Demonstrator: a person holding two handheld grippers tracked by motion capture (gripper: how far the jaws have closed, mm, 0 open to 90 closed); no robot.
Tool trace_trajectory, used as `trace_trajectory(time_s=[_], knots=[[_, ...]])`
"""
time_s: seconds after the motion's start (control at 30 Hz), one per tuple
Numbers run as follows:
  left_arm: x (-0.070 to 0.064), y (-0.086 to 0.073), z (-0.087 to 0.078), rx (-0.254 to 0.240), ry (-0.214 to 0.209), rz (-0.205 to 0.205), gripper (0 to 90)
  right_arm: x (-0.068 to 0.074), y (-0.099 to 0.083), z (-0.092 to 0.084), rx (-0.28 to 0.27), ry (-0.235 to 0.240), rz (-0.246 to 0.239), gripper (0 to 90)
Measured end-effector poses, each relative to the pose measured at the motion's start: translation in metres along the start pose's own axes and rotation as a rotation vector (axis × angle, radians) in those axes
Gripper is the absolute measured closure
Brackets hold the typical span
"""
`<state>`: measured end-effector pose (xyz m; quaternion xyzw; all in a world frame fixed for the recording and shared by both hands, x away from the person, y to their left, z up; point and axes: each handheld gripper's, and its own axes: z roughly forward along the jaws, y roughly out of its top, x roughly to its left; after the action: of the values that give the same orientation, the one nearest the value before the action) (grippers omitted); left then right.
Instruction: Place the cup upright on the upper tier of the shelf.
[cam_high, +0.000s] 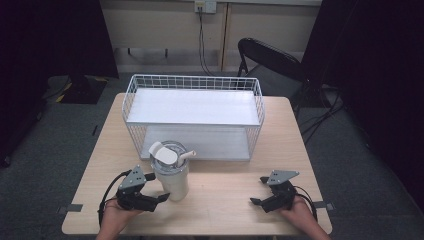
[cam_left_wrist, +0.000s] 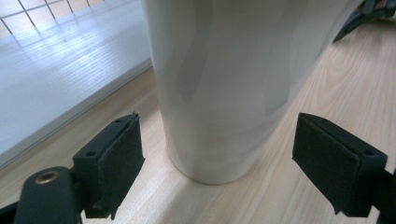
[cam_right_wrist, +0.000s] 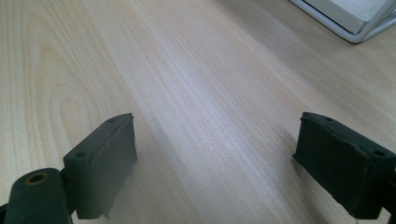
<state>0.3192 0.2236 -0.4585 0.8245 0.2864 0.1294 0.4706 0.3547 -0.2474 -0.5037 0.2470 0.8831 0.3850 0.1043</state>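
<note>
**Left gripper ready to grab the cup**

The left gripper (cam_high: 159, 198) is wide open, with one jaw on each side of the white cup (cam_high: 171, 172), not touching it yet. The cup stands upright on the table (cam_high: 225, 200), near the left, just in front of the wire basket (cam_high: 192, 116). The right gripper (cam_high: 256, 192) waits open over bare table, well apart. Next, I think the left jaws should squeeze the cup gently, so it does not tip.

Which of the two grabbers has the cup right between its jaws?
The left gripper. Its open jaws stand on either side of the white cup, not yet touching it. The right gripper is open too, but over bare table.
</note>
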Motion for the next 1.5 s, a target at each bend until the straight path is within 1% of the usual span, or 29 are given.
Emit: trace_trajectory(time_s=[0.1,0.13,0.27,0.37,0.47,0.53,0.57,0.77,0.83,0.9,1.0,1.07,1.2,1.5], knots=[[0.001,0.003,-0.002,-0.011,0.014,-0.006,15.7,0.000,0.000,0.000,0.000,0.000,0.000,11.8],[0.002,0.003,-0.002,-0.013,0.008,-0.010,15.7,0.000,0.000,0.000,0.000,0.000,0.000,11.7],[0.002,0.007,-0.004,-0.023,0.009,0.001,15.8,0.000,0.000,0.000,0.000,0.000,0.000,11.8],[0.002,0.008,-0.005,-0.026,0.007,0.002,15.7,0.000,0.000,0.000,0.000,0.000,0.000,11.7],[0.002,0.010,-0.005,-0.032,-0.004,-0.005,15.7,0.000,0.000,0.000,0.000,0.000,0.000,11.7],[0.002,0.010,-0.004,-0.047,-0.016,-0.019,15.7,0.000,0.000,0.000,0.000,0.000,0.000,11.7],[0.002,0.011,-0.004,-0.048,-0.018,-0.018,15.7,0.000,0.000,0.000,0.000,0.000,0.000,11.8],[0.000,0.014,0.000,-0.060,-0.025,-0.006,15.4,0.000,0.000,0.000,0.000,0.000,0.000,11.7],[-0.001,0.015,0.002,-0.069,-0.038,-0.009,15.7,0.000,0.000,0.000,0.000,0.000,0.000,11.8],[-0.002,0.017,0.004,-0.072,-0.037,-0.001,15.4,0.000,0.000,0.000,0.000,0.000,0.000,11.7],[-0.003,0.018,0.008,-0.093,-0.039,-0.008,14.2,0.000,0.000,0.000,0.000,0.000,0.000,11.8],[-0.003,0.018,0.010,-0.108,-0.039,-0.015,12.7,0.000,0.000,0.000,0.000,0.000,0.000,11.7],[-0.003,0.020,0.014,-0.121,-0.038,-0.009,10.9,0.000,0.000,0.000,0.000,0.000,0.000,11.8],[-0.005,0.022,0.023,-0.146,-0.017,0.000,8.4,0.000,0.000,0.000,0.000,0.000,0.000,11.8]])
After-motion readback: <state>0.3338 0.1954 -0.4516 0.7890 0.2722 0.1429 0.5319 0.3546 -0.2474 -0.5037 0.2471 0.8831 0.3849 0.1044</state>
